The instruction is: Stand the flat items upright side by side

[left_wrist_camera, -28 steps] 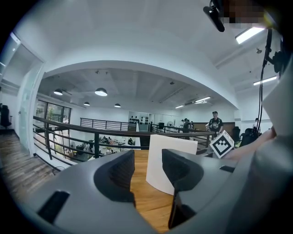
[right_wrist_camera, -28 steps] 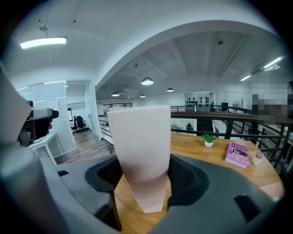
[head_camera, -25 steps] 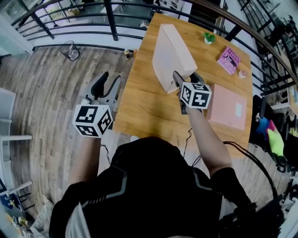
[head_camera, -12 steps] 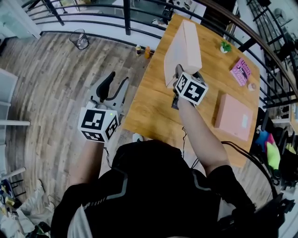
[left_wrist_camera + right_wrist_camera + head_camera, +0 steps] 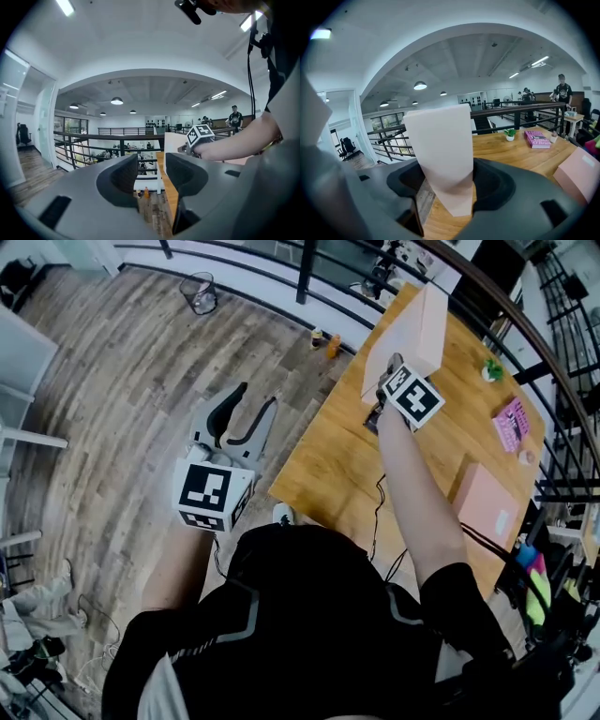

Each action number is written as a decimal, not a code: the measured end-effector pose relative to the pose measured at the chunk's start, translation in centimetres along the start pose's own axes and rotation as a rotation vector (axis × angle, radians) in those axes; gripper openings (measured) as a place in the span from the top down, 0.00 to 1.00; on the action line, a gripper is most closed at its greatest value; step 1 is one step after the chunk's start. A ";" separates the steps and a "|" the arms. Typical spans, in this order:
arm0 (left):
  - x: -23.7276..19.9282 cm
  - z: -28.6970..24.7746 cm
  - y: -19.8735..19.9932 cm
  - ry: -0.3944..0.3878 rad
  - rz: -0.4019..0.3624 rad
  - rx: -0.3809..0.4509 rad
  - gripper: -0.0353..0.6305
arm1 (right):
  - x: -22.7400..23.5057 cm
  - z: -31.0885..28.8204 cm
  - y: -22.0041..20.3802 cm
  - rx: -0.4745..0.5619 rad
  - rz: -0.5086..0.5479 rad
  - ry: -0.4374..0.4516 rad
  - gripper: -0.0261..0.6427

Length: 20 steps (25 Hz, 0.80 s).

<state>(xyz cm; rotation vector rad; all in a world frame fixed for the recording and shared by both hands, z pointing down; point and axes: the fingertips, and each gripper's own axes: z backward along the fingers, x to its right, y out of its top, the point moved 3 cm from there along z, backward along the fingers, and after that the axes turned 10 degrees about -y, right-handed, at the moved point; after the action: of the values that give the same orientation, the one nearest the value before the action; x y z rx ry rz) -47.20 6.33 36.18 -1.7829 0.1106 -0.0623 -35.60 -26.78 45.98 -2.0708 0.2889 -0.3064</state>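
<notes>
Here, a pink box (image 5: 418,329) is clasped by the right gripper (image 5: 452,182). The left gripper (image 5: 151,171) is held released, empty

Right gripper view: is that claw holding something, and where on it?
The right gripper clasps the pale pink box by its near lower corner.

No readable text on screen; the pink book (image 5: 538,138), right of frame on the bench (image 5: 511,154), shows cover lettering too small to read.
</notes>
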 end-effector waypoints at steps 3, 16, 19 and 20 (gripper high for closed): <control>-0.6 0.9 -0.1 0.034 -0.024 -0.012 0.64 | -1.2 -1.5 0.7 0.005 -0.005 0.001 0.50; -1.0 3.3 -1.1 0.064 -0.027 -0.039 0.64 | -4.5 -5.8 2.6 -0.010 -0.076 -0.092 0.49; -1.5 3.8 -1.5 0.078 0.000 -0.041 0.64 | -5.1 -6.4 2.9 -0.017 -0.092 -0.102 0.49; -1.6 3.9 -1.6 0.083 0.005 -0.042 0.64 | -5.2 -6.5 2.9 -0.017 -0.096 -0.103 0.49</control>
<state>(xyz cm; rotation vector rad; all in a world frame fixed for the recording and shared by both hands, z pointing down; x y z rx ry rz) -48.34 10.64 36.96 -1.8218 0.1774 -0.1310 -42.89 -31.79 46.12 -2.1127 0.1306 -0.2548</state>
